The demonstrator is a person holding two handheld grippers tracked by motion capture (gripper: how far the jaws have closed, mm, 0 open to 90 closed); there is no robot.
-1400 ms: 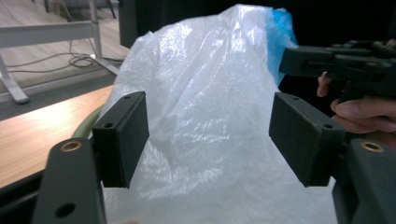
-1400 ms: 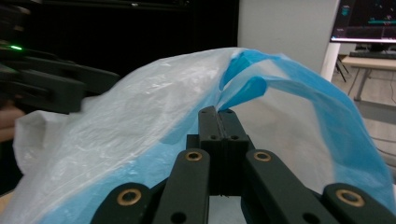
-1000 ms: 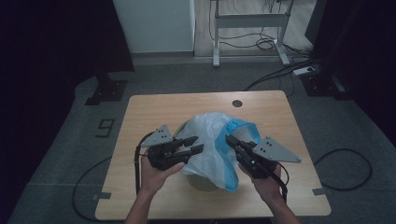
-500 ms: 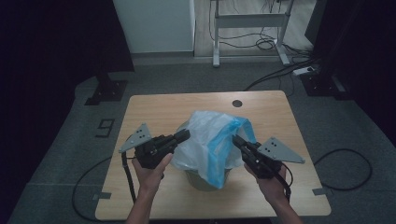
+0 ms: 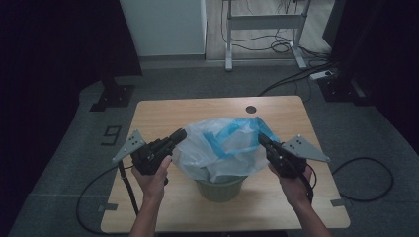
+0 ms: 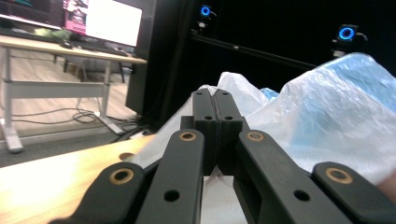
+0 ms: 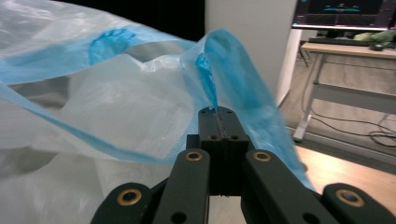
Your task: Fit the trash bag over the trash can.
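Left tongs [image 5: 181,133] pinching bag [image 5: 222,148], right tongs [image 5: 260,137] likewise, bin [image 5: 220,187] mostly hidden

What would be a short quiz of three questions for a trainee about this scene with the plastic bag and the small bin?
1. True or false: the right gripper is shut on the blue-edged rim of the plastic bag.
2. What does the bag sit in? A) a green bin B) a cardboard box C) a metal tray
3. Where is the left gripper in relation to the bag?

Key:
1. True; the right gripper view shows the jaws closed with the blue rim pinched at their tip.
2. A; the green bin stands on the wooden table.
3. At the bag's left side, jaws shut on its edge.
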